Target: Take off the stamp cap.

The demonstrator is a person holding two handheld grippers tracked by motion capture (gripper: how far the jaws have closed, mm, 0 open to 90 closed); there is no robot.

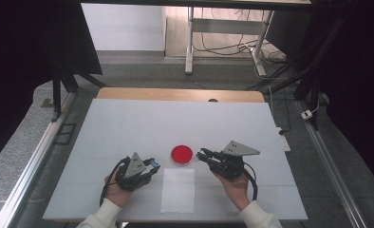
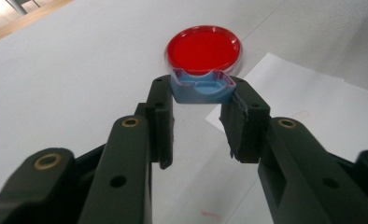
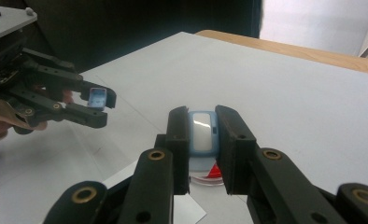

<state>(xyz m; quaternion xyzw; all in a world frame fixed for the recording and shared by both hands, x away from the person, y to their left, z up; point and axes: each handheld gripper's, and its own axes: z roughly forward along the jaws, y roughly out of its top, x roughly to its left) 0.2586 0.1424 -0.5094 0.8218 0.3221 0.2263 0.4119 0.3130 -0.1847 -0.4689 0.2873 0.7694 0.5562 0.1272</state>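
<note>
Petri dish (image 1: 182,155), red-filled, clear plastic: light, brittle, slick, lift by rim; left gripper (image 2: 201,95) & right gripper (image 3: 202,135) each clamp small blue plastic piece.

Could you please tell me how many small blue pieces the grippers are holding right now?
2: one blue piece in the left gripper, another in the right gripper.
</note>
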